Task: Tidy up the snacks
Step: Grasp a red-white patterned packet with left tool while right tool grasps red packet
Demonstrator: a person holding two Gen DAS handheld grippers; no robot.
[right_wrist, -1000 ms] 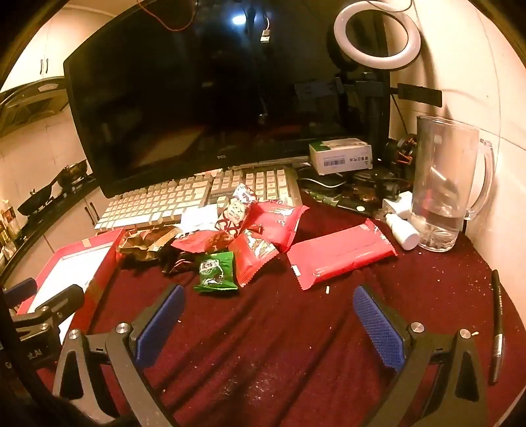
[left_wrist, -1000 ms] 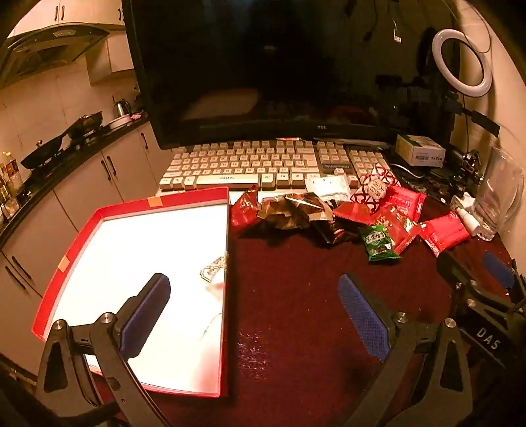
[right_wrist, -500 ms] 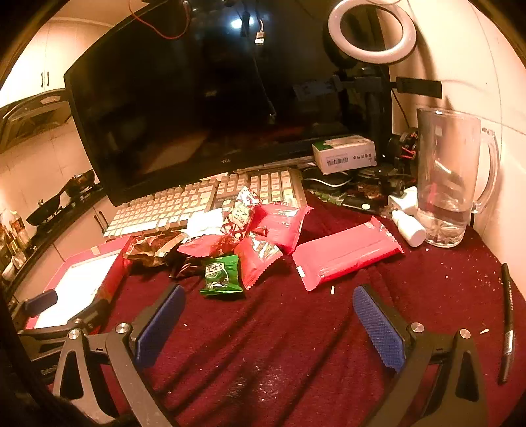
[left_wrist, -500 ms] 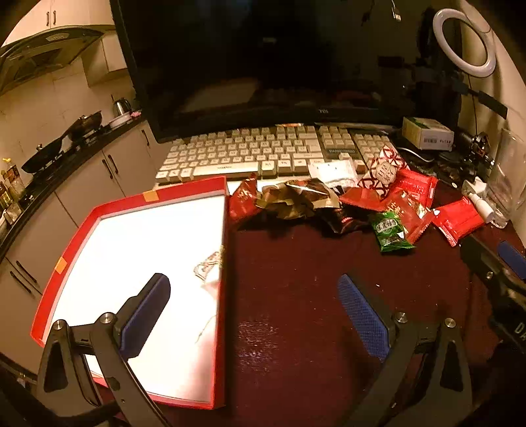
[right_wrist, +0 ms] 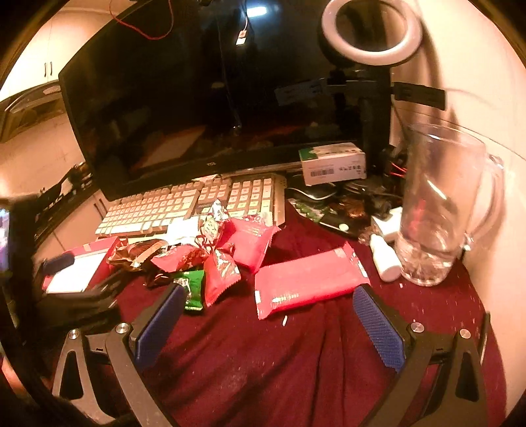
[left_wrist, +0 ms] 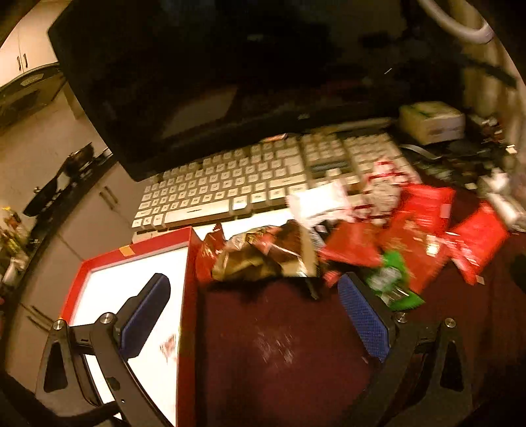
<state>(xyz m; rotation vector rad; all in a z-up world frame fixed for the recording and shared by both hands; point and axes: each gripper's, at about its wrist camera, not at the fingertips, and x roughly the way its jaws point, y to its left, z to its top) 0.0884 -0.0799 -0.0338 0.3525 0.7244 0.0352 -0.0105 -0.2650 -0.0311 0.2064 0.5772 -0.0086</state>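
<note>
**Hovering over the snack pile with both tools spread wide**

Left wrist view: the left gripper point(left_wrist: 253, 317) fills the bottom of the frame, its blue pads far apart and holding nothing. One pad point(left_wrist: 144, 315) sits over the white floor of the red tray point(left_wrist: 187, 315) at lower left; the other is over the dark red tablecloth point(left_wrist: 279, 345) at lower right. Just past the tray's right wall, at centre frame, lies a crumpled brown wrapper point(left_wrist: 263, 259). To its right spreads the heap of red packets point(left_wrist: 414, 236), with a small green packet point(left_wrist: 391, 279) just beside the right pad. A white keyboard point(left_wrist: 256, 180) runs across the middle, under the dark monitor point(left_wrist: 230, 82). This view is blurred, so print on the packets cannot be read.

Right wrist view: the right gripper point(right_wrist: 269, 325) is likewise wide apart and empty, at the bottom of the frame above the cloth point(right_wrist: 263, 368). A long red packet point(right_wrist: 309, 282) lies flat at centre, between the pads and beyond them. Left of it sits the snack pile point(right_wrist: 227, 249), the green packet point(right_wrist: 192, 287) touching the left pad's tip. The tray point(right_wrist: 98, 253) shows at mid left, with the left gripper point(right_wrist: 82, 295) dark and blurred before it. A glass mug point(right_wrist: 440, 203) stands at right, a white bottle point(right_wrist: 386, 262) lying beside its base. A ring light point(right_wrist: 371, 29) stands at upper right, a small box point(right_wrist: 332, 164) below it.
</note>
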